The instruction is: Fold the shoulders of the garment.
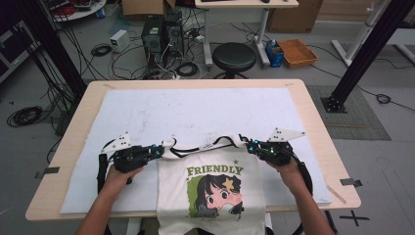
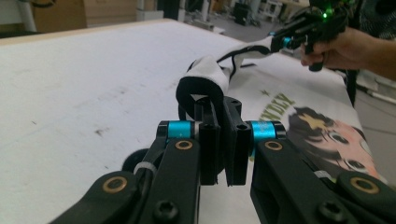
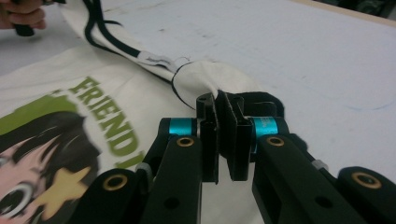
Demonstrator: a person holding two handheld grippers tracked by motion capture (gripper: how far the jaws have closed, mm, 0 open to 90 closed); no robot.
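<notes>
Cream T-shirt (image 1: 210, 191) lies face-up on the white mat (image 1: 147, 117) over the desk (image 1: 313, 122), lower part draped off the near edge. Print: green "FRIENDLY" lettering above a cartoon girl's face, dark hair, yellow star, green backdrop. Black trim runs around the neckline (image 1: 205, 145), small white label inside the collar. Left gripper (image 1: 159, 152) is pinching the shirt's left shoulder, jaws pressed together on a bunched fold with black edging; cloth curls up over the jaw tips in the left gripper view (image 2: 223, 140). Right gripper (image 1: 250, 145) is likewise clamped on the right shoulder, fabric puckered around the jaws (image 3: 223, 135). The collar is stretched between the two, chest flat with mild wrinkles.
</notes>
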